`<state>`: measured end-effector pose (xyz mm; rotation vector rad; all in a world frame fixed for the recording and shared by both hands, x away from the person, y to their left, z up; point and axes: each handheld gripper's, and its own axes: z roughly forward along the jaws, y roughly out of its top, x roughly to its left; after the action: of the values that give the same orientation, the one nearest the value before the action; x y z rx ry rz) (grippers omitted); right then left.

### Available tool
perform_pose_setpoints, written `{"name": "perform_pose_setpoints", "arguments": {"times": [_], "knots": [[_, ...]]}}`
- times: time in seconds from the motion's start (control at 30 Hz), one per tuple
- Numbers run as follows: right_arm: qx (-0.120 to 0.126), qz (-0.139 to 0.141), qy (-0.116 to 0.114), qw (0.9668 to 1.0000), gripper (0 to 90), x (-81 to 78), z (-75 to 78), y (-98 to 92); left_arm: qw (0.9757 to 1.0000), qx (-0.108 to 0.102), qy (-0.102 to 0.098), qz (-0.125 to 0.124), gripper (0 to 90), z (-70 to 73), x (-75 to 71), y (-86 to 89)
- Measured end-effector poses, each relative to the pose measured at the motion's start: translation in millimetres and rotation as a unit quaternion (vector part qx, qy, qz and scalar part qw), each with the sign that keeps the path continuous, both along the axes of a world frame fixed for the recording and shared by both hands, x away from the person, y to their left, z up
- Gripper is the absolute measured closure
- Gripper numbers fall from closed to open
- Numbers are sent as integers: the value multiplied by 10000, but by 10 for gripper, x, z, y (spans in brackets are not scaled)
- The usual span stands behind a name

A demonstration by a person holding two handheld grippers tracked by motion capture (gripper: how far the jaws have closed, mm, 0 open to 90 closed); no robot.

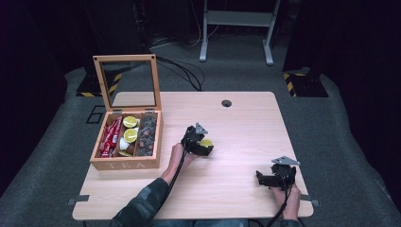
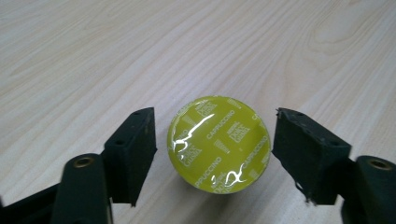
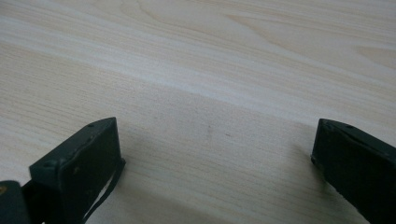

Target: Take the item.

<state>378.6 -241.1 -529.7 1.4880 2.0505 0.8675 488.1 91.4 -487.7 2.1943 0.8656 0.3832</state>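
Note:
A yellow-green cappuccino capsule (image 2: 219, 145) lies on the wooden table (image 1: 246, 123), foil face up. My left gripper (image 2: 214, 129) is open around it, one black jaw on each side, with a thin gap on the left and almost none on the right. From above, the left gripper (image 1: 198, 142) sits mid-table with the capsule (image 1: 207, 142) at its tip. My right gripper (image 1: 275, 178) rests near the front right edge. In its own view the right gripper (image 3: 215, 137) is wide open over bare wood.
A wooden tea box (image 1: 126, 163) stands at the left with its glass lid (image 1: 127, 82) raised. Inside are red packets (image 1: 110, 137), yellow capsules (image 1: 130, 128) and dark pieces (image 1: 147, 135). A cable hole (image 1: 226, 103) sits near the far edge.

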Motion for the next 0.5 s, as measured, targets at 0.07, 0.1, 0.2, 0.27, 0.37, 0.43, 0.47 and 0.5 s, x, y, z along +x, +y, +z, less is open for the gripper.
{"name": "perform_pose_setpoints", "arguments": {"times": [0.07, 0.1, 0.2, 0.27, 0.37, 0.43, 0.47, 0.5], "knots": [[-2, 1, -2, 10000, 6, 0, 0, 0, 10000, -17, -24, 3, 237, 30, -24, 12], [3, -8, 2, 10000, 6, -1, 0, 2, 10000, 0, -41, -30, 217, 47, -38, 22], [8, -16, 7, 10000, 6, -3, 0, 3, 10000, -11, -81, -38, 157, 93, -91, 47], [7, -15, 7, 10000, 6, -3, 1, 3, 9999, -58, -62, -61, 146, 127, -139, 76], [5, -13, 6, 10000, 6, -3, 0, 3, 9998, -93, -95, -135, 138, 162, -189, 121], [5, -11, 6, 10000, 6, -3, 0, 2, 9998, -110, -104, -148, 120, 190, -225, 158], [9, -16, 6, 10000, 6, -3, 0, 3, 9997, -148, -135, -158, 114, 201, -244, 177], [7, -15, 6, 10000, 6, -3, 0, 3, 9997, -100, -135, -172, 111, 223, -264, 199]]}}
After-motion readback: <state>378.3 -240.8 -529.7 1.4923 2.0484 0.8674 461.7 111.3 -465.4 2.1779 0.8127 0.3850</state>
